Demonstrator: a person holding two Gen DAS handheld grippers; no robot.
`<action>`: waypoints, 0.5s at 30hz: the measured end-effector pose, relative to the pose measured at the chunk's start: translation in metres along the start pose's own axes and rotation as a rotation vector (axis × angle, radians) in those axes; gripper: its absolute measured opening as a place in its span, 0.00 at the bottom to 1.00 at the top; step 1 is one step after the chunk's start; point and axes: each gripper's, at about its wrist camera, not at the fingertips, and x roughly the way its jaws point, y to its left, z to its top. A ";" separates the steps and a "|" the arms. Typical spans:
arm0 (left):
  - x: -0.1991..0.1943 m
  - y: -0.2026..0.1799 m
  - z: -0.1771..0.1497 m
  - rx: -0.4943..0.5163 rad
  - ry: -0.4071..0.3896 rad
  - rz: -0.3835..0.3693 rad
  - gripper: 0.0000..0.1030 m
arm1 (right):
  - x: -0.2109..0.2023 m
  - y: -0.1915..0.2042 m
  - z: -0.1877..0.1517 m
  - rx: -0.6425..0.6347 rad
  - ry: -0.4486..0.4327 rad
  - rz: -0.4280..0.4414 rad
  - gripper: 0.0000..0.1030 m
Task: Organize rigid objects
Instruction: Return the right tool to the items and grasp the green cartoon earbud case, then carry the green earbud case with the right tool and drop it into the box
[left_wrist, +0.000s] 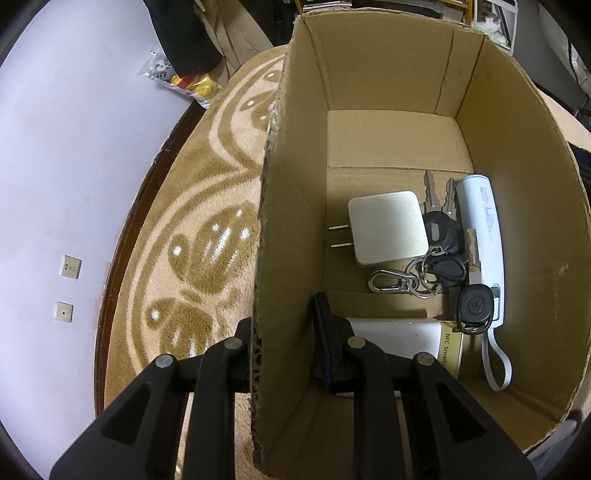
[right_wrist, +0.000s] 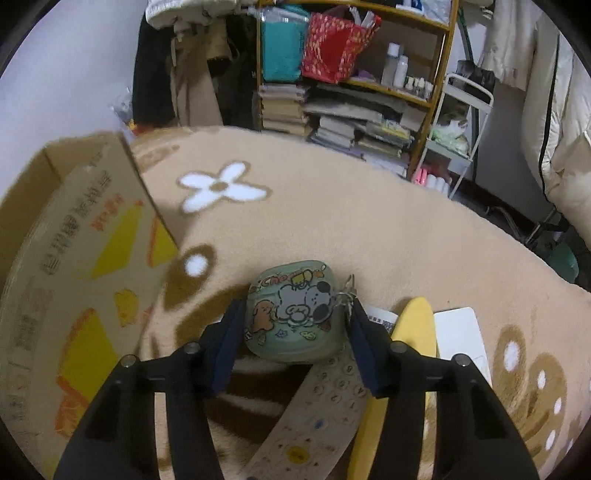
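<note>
Your left tongs (left_wrist: 284, 343) straddled the box (left_wrist: 291, 184) wall, one finger outside and one inside, pinching the cardboard. Your right tongs (right_wrist: 295, 339) stood wide, their pads beside a green cartoon case (right_wrist: 291, 314) without clearly touching it; it lay on the rug (right_wrist: 369, 229) over a remote (right_wrist: 314, 413). Inside the box lay a charger (left_wrist: 388, 229), keys (left_wrist: 439, 236) and a white tube (left_wrist: 480, 240).

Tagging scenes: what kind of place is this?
Likely a lived-in home room: beige patterned carpet, yellow-framed shelf of stacked books, hanging dark clothes.
</note>
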 end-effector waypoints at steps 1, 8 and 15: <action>0.000 0.000 0.000 0.000 0.000 0.000 0.21 | -0.003 0.000 0.001 0.007 -0.009 0.005 0.57; 0.000 0.000 0.000 0.001 0.000 0.000 0.21 | -0.040 0.004 0.000 0.067 -0.075 0.056 0.57; 0.000 -0.002 -0.001 0.006 0.001 0.008 0.21 | -0.081 0.010 -0.002 0.102 -0.153 0.112 0.57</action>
